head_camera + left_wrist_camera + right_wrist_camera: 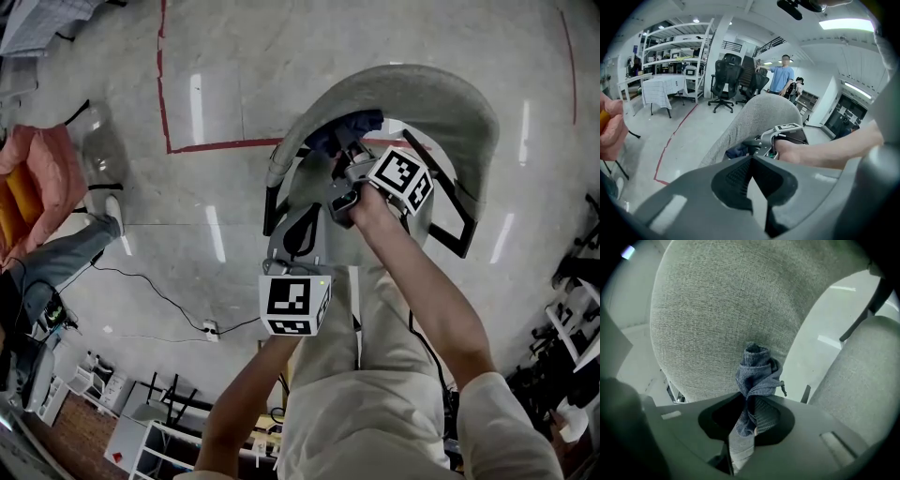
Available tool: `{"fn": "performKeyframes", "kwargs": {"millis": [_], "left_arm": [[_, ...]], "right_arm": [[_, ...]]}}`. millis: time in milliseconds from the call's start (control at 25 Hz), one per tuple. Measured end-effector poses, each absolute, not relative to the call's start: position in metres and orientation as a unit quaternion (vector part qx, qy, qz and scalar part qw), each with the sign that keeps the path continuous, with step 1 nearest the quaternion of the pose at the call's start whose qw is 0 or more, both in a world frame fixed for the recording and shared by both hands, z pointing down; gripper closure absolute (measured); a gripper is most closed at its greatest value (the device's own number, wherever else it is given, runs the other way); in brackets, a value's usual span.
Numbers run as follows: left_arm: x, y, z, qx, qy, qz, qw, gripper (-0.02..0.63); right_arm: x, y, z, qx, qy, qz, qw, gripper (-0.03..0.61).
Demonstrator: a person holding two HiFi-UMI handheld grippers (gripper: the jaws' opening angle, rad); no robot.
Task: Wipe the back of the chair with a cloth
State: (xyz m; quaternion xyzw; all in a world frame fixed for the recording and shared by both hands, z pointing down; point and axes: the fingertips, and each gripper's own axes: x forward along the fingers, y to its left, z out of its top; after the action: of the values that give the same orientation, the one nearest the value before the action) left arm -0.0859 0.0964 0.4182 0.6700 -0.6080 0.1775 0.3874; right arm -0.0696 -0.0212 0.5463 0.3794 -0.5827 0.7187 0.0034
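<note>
The chair's grey fabric back (pixel 412 94) curves around its seat below me. A blue cloth (pixel 349 129) is pinched in my right gripper (pixel 352 155), which is shut on it and presses it against the inner face of the chair back (pixel 731 310). In the right gripper view the bunched cloth (pixel 757 373) sticks up from the closed jaws of the right gripper (pixel 749 416). My left gripper (pixel 298 230) hangs over the seat, behind the right one, shut with nothing in it. Past the tips of the left gripper (pixel 751 173) I see the right gripper (pixel 764 145) and the cloth (pixel 737 151).
Red tape (pixel 164 84) marks the floor left of the chair. A cable and power strip (pixel 211 328) lie on the floor at lower left. The chair's black arm frame (pixel 459 220) is at right. Office chairs (pixel 725 75), shelves (pixel 675 47) and a standing person (pixel 782 77) are farther off.
</note>
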Motion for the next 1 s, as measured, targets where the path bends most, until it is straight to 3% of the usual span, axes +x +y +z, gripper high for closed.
{"fn": "performKeyframes", "kwargs": {"millis": [1000], "left_arm": [[-0.08, 0.105, 0.406, 0.67, -0.619, 0.168, 0.373, 0.614]], "right_arm": [[-0.074, -0.051, 0.443, 0.36, -0.624, 0.694, -0.008, 0.485]]}}
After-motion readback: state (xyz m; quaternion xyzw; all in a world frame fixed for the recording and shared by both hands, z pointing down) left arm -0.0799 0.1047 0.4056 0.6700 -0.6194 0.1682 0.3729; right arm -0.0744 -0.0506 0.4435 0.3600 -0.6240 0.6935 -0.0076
